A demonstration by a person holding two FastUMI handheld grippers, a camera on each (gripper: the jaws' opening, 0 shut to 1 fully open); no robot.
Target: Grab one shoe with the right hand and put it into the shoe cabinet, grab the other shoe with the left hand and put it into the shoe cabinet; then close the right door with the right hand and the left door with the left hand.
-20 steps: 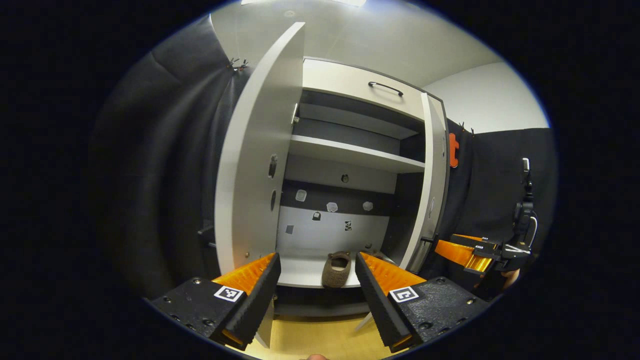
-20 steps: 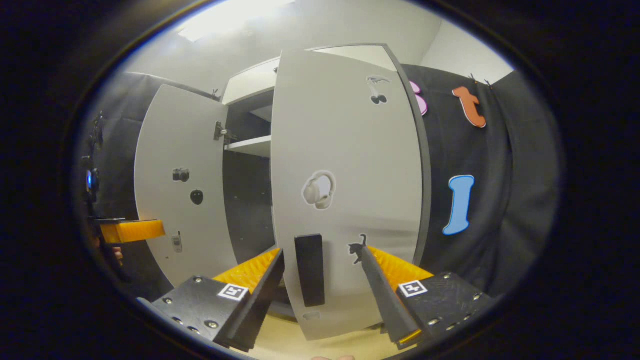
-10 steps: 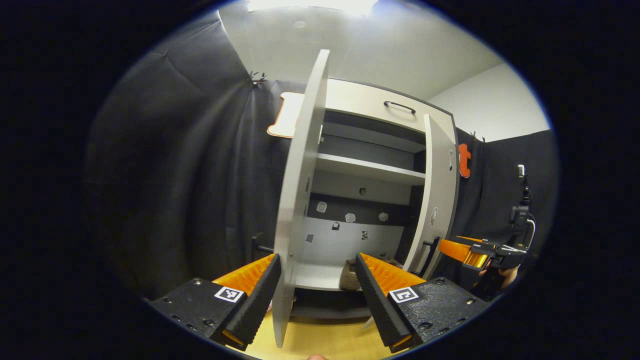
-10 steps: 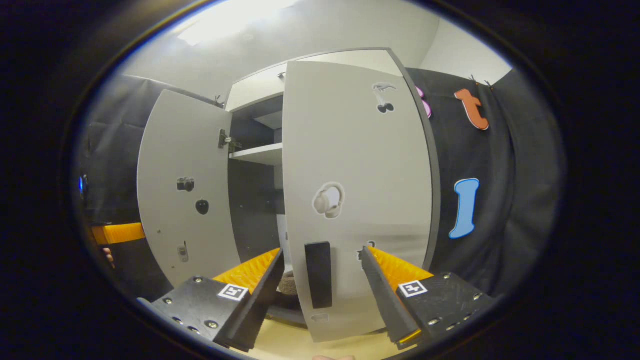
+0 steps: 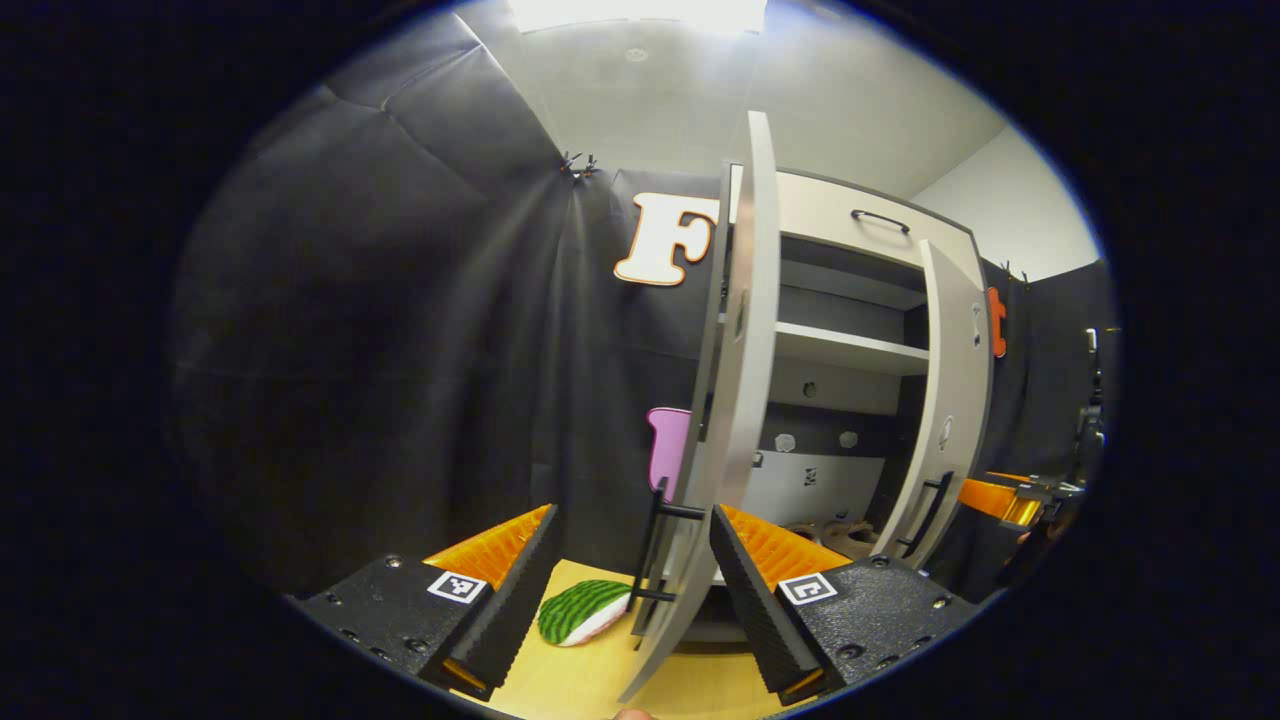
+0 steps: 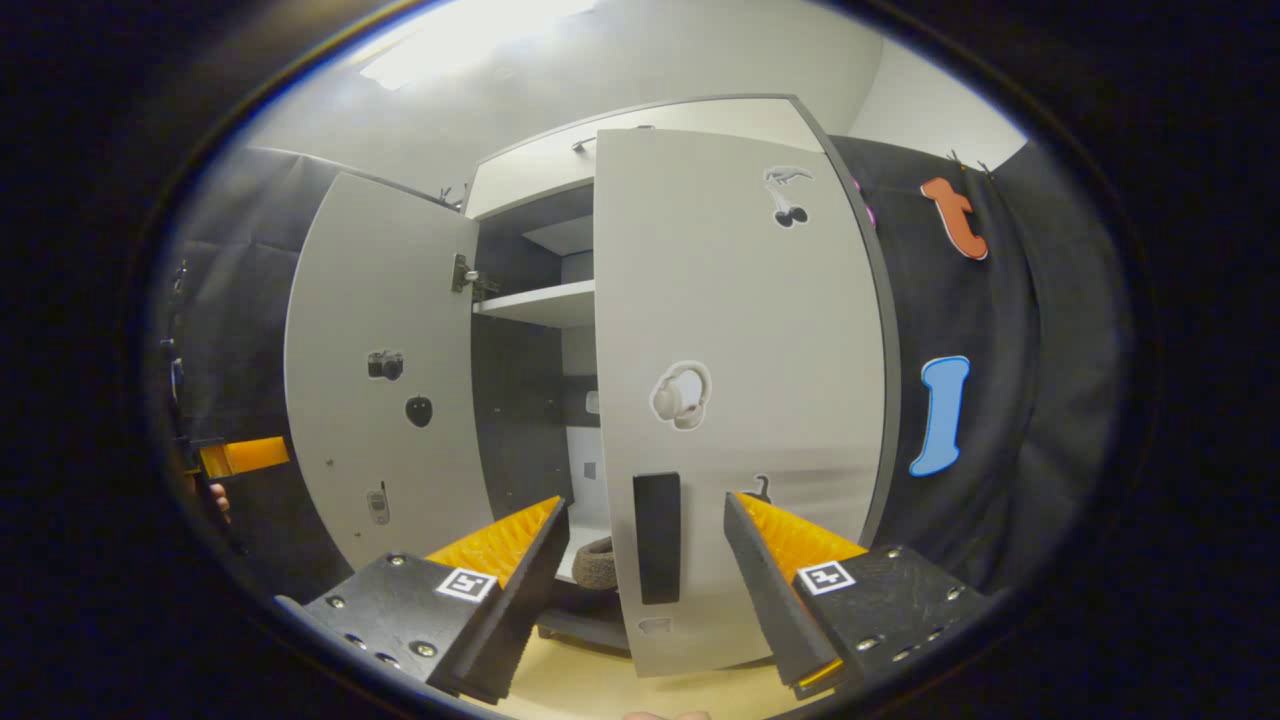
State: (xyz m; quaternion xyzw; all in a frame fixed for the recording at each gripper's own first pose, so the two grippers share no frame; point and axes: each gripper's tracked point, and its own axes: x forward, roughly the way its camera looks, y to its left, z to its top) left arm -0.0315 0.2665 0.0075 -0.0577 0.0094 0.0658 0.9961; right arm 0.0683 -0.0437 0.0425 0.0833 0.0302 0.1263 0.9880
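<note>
A fuzzy brown shoe (image 6: 598,562) sits on the bottom shelf of the pale grey shoe cabinet (image 5: 850,225). In the right gripper view, the right gripper (image 6: 645,575), fingers apart, frames the right door's (image 6: 735,400) black handle (image 6: 657,538). In the left gripper view, the left gripper (image 5: 632,580), fingers apart, faces the left door (image 5: 740,400) edge-on, beside a green striped watermelon-slice toy (image 5: 582,611) on the wooden floor (image 5: 590,680).

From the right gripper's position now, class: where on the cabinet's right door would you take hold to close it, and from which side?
Take the right door by its dark vertical handle near the free edge, coming straight at the door's outer face. The bar stands upright between the open right gripper fingers, far from the hinge, so pushing there likely swings the door easily.
</note>
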